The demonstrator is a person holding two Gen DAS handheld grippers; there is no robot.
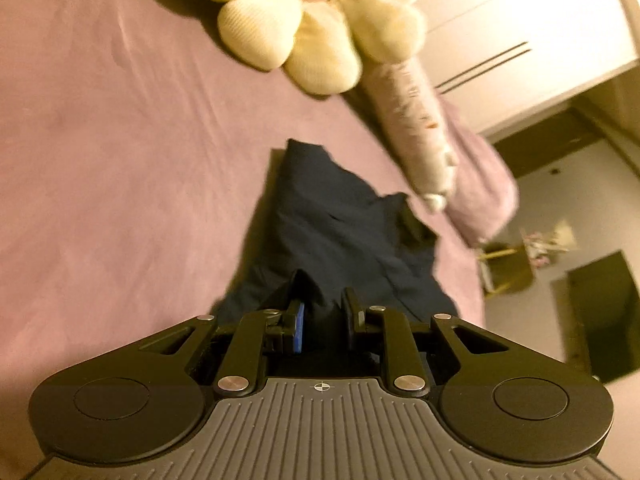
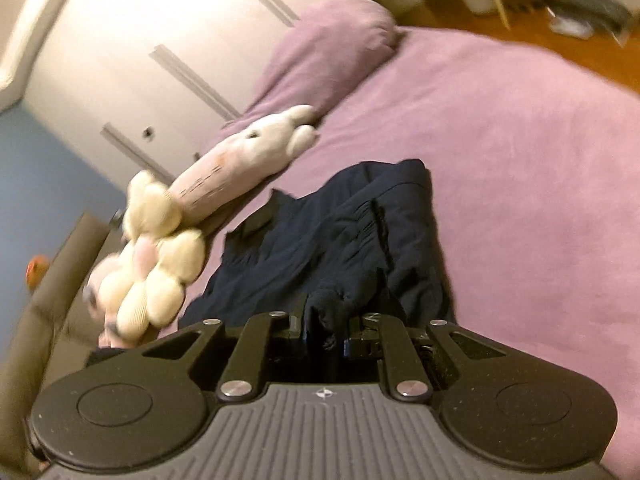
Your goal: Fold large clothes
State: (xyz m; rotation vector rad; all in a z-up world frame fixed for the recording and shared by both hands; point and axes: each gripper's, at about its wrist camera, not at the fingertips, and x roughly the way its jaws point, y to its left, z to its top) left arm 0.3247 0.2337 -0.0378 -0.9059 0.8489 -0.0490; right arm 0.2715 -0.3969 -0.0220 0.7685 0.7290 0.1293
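Pinching navy garment, both claws grip its near edge.

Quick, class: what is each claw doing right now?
Left claw: shut on the dark blue garment.
Right claw: shut on the dark blue garment.

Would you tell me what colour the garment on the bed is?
Dark navy blue garment, plain; clearest in the right wrist view.

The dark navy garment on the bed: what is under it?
The dark navy garment lies bunched on the mauve bedsheet, which shows all round it. Both the left gripper and right gripper pinch its near edge. Anything beneath its folds is hidden.
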